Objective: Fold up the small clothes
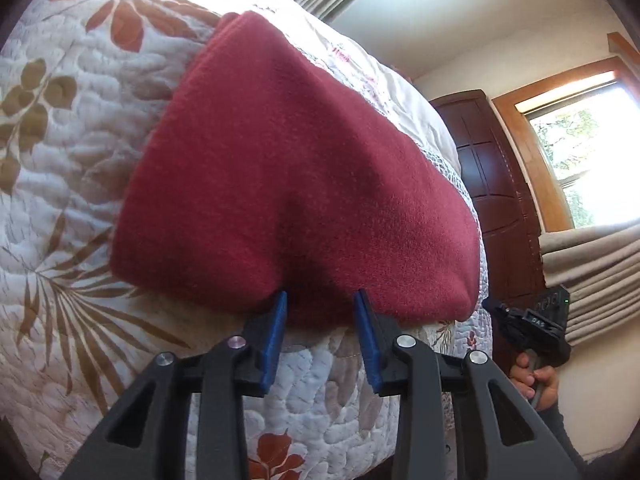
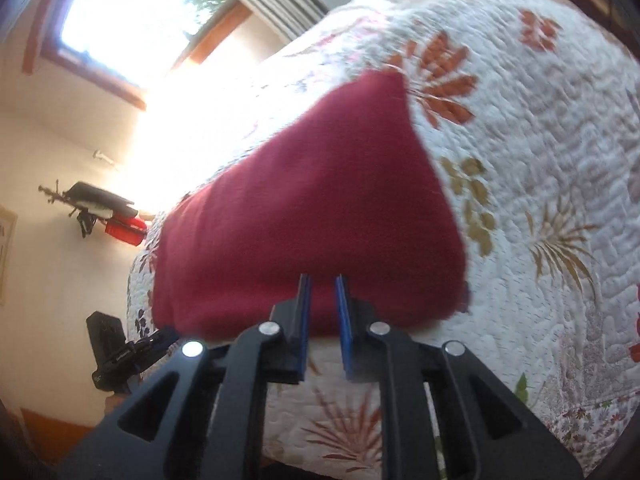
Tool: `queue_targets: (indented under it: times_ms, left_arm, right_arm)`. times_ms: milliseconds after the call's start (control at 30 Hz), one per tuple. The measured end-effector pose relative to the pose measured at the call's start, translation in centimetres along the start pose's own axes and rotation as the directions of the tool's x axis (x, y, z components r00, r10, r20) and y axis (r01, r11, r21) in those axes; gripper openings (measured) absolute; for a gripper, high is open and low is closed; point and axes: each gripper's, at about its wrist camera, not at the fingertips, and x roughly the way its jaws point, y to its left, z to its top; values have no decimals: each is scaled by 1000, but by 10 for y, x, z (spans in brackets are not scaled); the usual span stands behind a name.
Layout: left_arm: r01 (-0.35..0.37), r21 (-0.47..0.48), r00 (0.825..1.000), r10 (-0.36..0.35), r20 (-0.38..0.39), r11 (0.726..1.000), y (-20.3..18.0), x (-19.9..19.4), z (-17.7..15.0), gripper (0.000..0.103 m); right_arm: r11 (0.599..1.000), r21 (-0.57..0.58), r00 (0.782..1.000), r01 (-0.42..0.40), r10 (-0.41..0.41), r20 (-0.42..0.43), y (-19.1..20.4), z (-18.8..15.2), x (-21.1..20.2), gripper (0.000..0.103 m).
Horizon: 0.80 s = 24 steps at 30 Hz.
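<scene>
Red fleece garment [image 1: 288, 184] lies flat on your floral quilted bed [image 1: 72, 128], already doubled over, judging by its thick rounded near edge. Your left gripper [image 1: 322, 304] points at that edge, jaws spread moderately, holding nothing. Your right gripper [image 2: 322, 286] sits at the same edge, jaws parted more narrowly, also empty. At least one fold looks done; whether another is needed, you cannot tell from here.
</scene>
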Motion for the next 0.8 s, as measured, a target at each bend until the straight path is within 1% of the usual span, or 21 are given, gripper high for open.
queue_targets:
  times_ms: [33, 100, 167, 200, 233, 267, 300, 333, 367, 400, 433, 467, 500, 567, 633, 667, 700, 767, 800]
  left_arm:
    - [11, -19, 1000, -11, -7, 1000, 6, -3, -1, 35]
    - [70, -54, 998, -71, -1, 996, 12, -15, -2, 35]
    - [110, -41, 993, -108, 48, 993, 14, -36, 3, 40]
    - [126, -41, 990, -123, 73, 991, 17, -46, 7, 46]
    - [138, -52, 986, -133, 98, 989, 23, -56, 12, 52]
    - [143, -70, 984, -134, 119, 987, 30, -64, 19, 54]
    - [142, -89, 982, -130, 136, 986, 38, -71, 25, 60]
    - [142, -108, 981, -125, 149, 984, 46, -76, 33, 64]
    - [135, -124, 981, -115, 153, 983, 55, -79, 40, 66]
    - [128, -136, 983, -108, 148, 982, 65, -82, 49, 67]
    - [129, -138, 984, -110, 139, 982, 70, -81, 59, 67]
    - [138, -132, 984, -120, 134, 982, 74, -80, 68, 67]
    - [147, -126, 983, -130, 132, 981, 75, -78, 79, 69]
    - [160, -127, 981, -144, 129, 979, 80, -71, 97, 71]
    - [187, -146, 978, -169, 126, 971, 85, -63, 111, 71]
    - [197, -153, 976, -180, 123, 968, 86, -59, 118, 71]
    - [210, -156, 974, -194, 116, 965, 87, -55, 123, 71]
    - [223, -167, 973, -209, 98, 960, 90, -48, 131, 71]
    - [226, -169, 973, -215, 85, 959, 92, -46, 137, 71]
  right_arm:
    - [999, -53, 1000, -11, 11, -6, 24, 0, 7, 18]
    - [986, -160, 999, -36, 30, -44, 73, -2, 30, 19]
    - [964, -265, 997, -30, 10, -78, 111, -7, 60, 23]
    - [954, -297, 995, -27, -3, -102, 125, -12, 76, 25]
    - [950, -311, 990, -32, -11, -137, 134, -14, 95, 25]
    - [946, -322, 982, -41, -22, -189, 141, -22, 112, 26]
    - [939, -342, 968, -41, -47, -245, 149, -34, 126, 26]
    - [925, -378, 959, -43, -68, -275, 158, -49, 130, 27]
    - [903, -426, 954, -49, -85, -289, 169, -58, 133, 34]
    - [877, -477, 950, -52, -104, -295, 181, -66, 134, 43]
    - [857, -511, 949, -60, -110, -296, 191, -71, 130, 40]
    - [847, -527, 950, -70, -104, -293, 200, -66, 130, 34]
    - [834, -547, 959, -65, -99, -265, 211, -59, 127, 33]
    - [803, -596, 979, -20, -104, -174, 233, -40, 127, 33]
    - [794, -608, 986, 14, -111, -123, 247, -17, 143, 35]
    - [796, -605, 986, 16, -112, -120, 245, -8, 153, 35]
    - [800, -600, 984, 6, -112, -139, 248, -4, 167, 35]
    - [807, -591, 968, -26, -128, -217, 250, -3, 206, 35]
    - [799, -601, 956, -37, -146, -253, 254, -11, 221, 35]
